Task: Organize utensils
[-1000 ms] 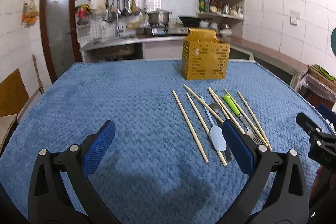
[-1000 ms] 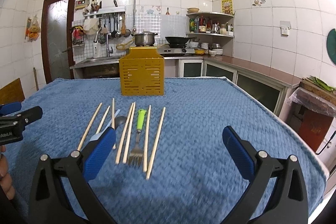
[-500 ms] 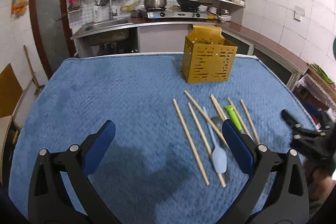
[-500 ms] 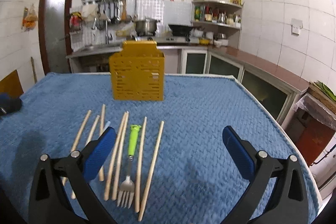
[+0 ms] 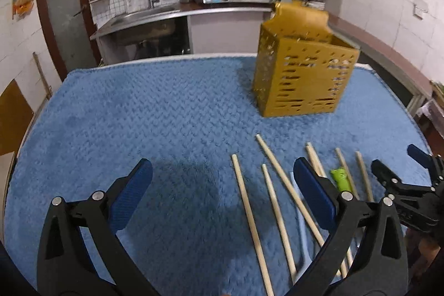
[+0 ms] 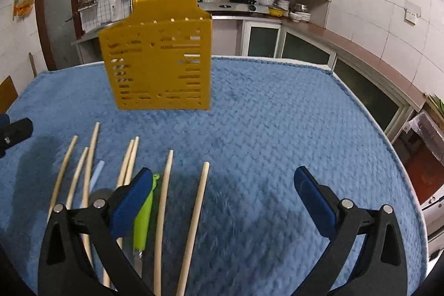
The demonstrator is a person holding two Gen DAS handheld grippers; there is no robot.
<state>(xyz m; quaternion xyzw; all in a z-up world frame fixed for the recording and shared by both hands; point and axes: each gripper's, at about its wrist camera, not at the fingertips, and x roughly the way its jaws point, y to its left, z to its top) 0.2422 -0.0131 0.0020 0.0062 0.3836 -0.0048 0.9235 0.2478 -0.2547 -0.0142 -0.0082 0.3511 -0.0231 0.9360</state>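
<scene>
Both hand-held grippers have dropped lower and pushed forward over the blue-covered counter since the frame a second ago, so the yellow utensil holder now looms much larger in each wrist view and the utensils sit right under the fingers. The left gripper hovers with its blue-padded fingers spread wide and nothing between them, its right finger over the left part of the row. The right gripper is likewise spread wide and empty, its left finger above the green-handled fork; the two loose chopsticks at the right end of the row lie between its fingers. The remaining chopsticks lie roughly parallel on the cloth just in front of the holder, with a pale blue spoon and what looks like a dark metal spoon among them, both partly hidden. The holder stands upright near the far middle of the counter, clear of the row; nothing shows above its rim. Judged from this, sorting has not begun: every visible utensil is still on the cloth, none is gripped, and all of the picking and placing remains.
</scene>
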